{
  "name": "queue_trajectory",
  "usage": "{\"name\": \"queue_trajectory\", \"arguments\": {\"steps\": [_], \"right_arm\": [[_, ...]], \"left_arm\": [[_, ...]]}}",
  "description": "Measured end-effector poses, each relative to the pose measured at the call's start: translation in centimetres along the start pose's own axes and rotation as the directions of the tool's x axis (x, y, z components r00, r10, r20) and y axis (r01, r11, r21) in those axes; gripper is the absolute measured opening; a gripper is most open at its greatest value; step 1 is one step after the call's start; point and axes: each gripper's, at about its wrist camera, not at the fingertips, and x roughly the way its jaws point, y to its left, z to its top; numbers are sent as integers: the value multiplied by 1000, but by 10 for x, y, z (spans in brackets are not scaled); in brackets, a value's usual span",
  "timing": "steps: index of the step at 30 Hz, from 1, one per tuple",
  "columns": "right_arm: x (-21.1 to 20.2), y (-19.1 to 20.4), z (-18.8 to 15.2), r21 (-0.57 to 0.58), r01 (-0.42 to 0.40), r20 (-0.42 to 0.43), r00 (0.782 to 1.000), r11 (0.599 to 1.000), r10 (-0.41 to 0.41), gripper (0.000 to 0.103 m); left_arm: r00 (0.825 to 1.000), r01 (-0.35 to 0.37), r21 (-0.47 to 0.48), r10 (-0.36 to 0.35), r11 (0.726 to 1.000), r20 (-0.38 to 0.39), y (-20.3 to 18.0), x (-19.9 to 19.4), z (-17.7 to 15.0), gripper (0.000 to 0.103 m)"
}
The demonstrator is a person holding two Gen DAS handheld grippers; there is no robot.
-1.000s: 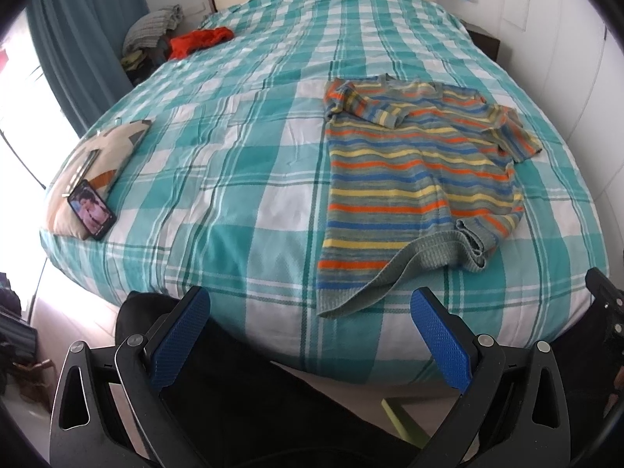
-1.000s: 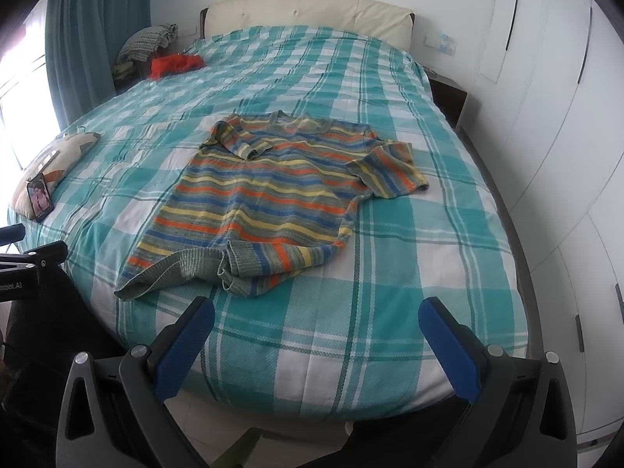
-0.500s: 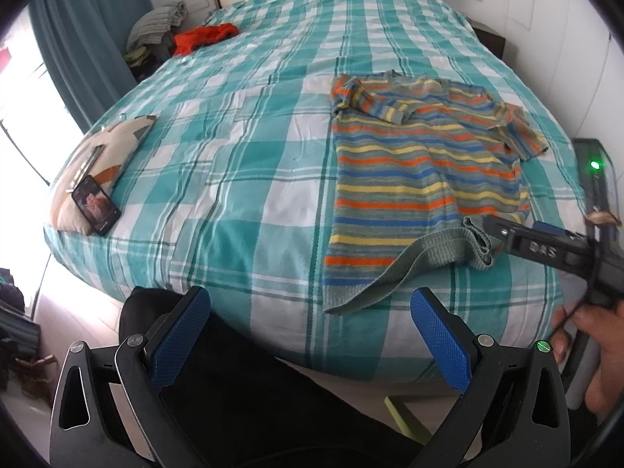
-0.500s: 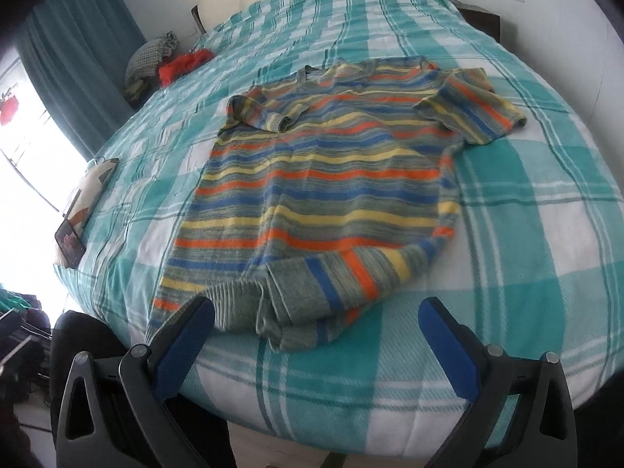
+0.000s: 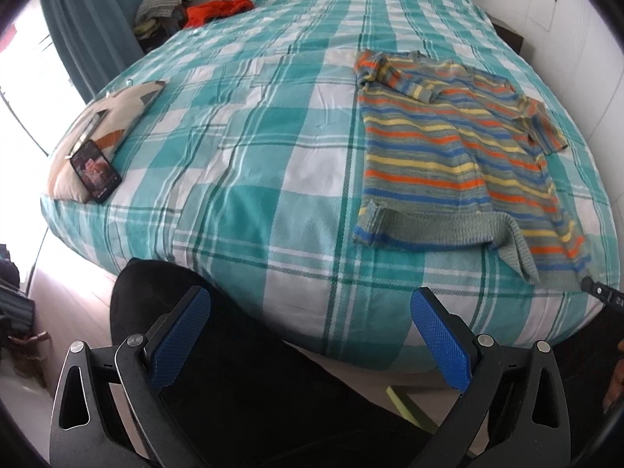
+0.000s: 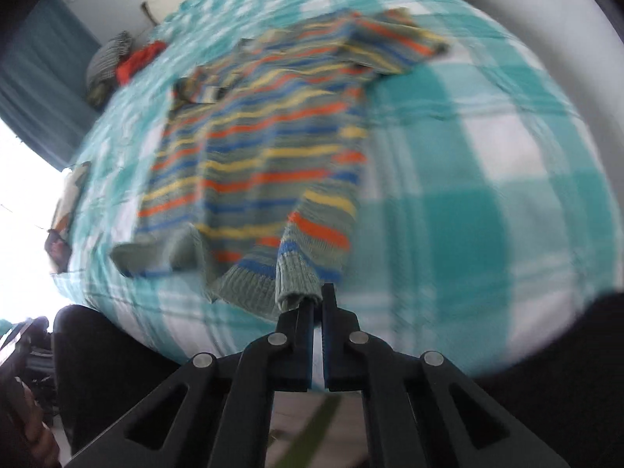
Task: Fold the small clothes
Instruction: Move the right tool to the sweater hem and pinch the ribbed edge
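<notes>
A small striped sweater (image 5: 456,156) in grey, orange, yellow and blue lies on the right half of the teal checked bed (image 5: 249,163). Its ribbed hem is rumpled near the bed's front edge. My right gripper (image 6: 318,296) is shut on the near right hem corner of the sweater (image 6: 265,156), and that view is blurred. Its tip shows at the right edge of the left wrist view (image 5: 600,296). My left gripper (image 5: 310,331) is open and empty, held off the bed's front edge, left of the sweater.
A phone (image 5: 95,171) rests on a patterned cushion (image 5: 105,124) at the bed's left edge. A red garment (image 5: 218,9) and a grey pile (image 5: 167,2) lie at the far left corner. A teal curtain (image 5: 97,19) hangs left, white wardrobes right.
My right gripper has moved in to the sweater's near hem corner and shut on it. The hem now lies pulled out flatter. My left gripper has stayed open in place.
</notes>
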Motion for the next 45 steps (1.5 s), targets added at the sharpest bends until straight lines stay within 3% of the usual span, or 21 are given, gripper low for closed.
{"name": "queue_trajectory", "arguments": {"steps": [7, 8, 9, 11, 15, 16, 18, 19, 21, 23, 25, 27, 30, 33, 36, 37, 39, 40, 41, 44, 45], "right_arm": [[-6, -58, -16, 128, 69, -48, 997, 989, -63, 7], [-6, -64, -14, 147, 62, -35, 998, 987, -57, 16], [-8, -67, -12, 166, 47, -23, 999, 985, -44, 32], [-6, -66, -6, 185, 11, -2, 1000, 983, -10, 50], [0, -26, 16, 37, -153, 50, 987, 988, 151, 51], [3, -15, 23, 0, -184, 60, 981, 983, 183, 51], [12, 0, 35, -15, -246, 55, 968, 969, 247, 51], [18, 7, 42, -9, -275, 42, 960, 961, 275, 51], [22, 17, 51, -8, -303, 12, 953, 953, 303, 51], [9, 17, 50, -36, -310, 15, 950, 950, 311, 51], [-3, 10, 44, -78, -262, 15, 965, 962, 264, 56], [-9, -3, 35, -118, -182, 9, 983, 976, 185, 60], [-8, -15, 22, -156, -114, -24, 993, 981, 112, 60], [12, -5, 41, -118, -220, -21, 976, 968, 219, 60], [43, 18, 71, -89, -339, 15, 940, 937, 341, 60], [57, 36, 78, -122, -400, -9, 916, 909, 402, 60], [82, 74, 72, -215, -503, -161, 864, 837, 478, 60], [100, 100, 55, -257, -592, -346, 794, 764, 499, 60], [107, 114, 36, -283, -639, -454, 746, 715, 487, 60], [99, 133, -25, -342, -746, -676, 617, 571, 402, 60], [91, 131, -37, -347, -759, -700, 601, 550, 387, 60]], "left_arm": [[986, 158, -15, -158, 987, -57, 4, 40, 20, 103], [978, 195, -23, -196, 980, -66, 7, 48, 26, 102], [968, 238, -28, -240, 971, -71, 9, 54, 31, 103], [953, 296, -19, -297, 955, -64, 9, 63, 37, 102], [929, 370, 76, -369, 926, -28, -14, 82, 49, 102], [912, 409, 136, -409, 902, -31, -28, 88, 52, 102], [876, 481, 274, -470, 833, -109, -49, 99, 47, 102], [836, 548, 374, -506, 748, -212, -65, 100, 38, 100], [783, 621, 515, -501, 591, -369, -78, 88, 11, 89], [771, 632, 623, -453, 462, -447, -73, 64, -16, 84], [789, 608, 685, -399, 401, -467, -53, 41, -33, 86], [814, 577, 681, -389, 451, -432, -29, 32, -27, 93], [819, 573, 516, -469, 637, -330, 7, 33, 7, 96], [843, 538, 329, -492, 776, -216, 20, 50, 26, 97], [856, 515, 182, -492, 837, -161, 31, 67, 36, 97], [858, 510, 141, -491, 848, -150, 35, 73, 40, 97], [867, 495, 112, -481, 862, -133, 39, 76, 44, 97], [876, 479, 107, -467, 871, -121, 41, 76, 43, 97], [888, 458, 103, -447, 883, -110, 48, 74, 43, 97], [910, 413, 86, -406, 907, -86, 55, 79, 37, 97], [912, 408, 74, -402, 910, -85, 53, 84, 34, 97]]}}
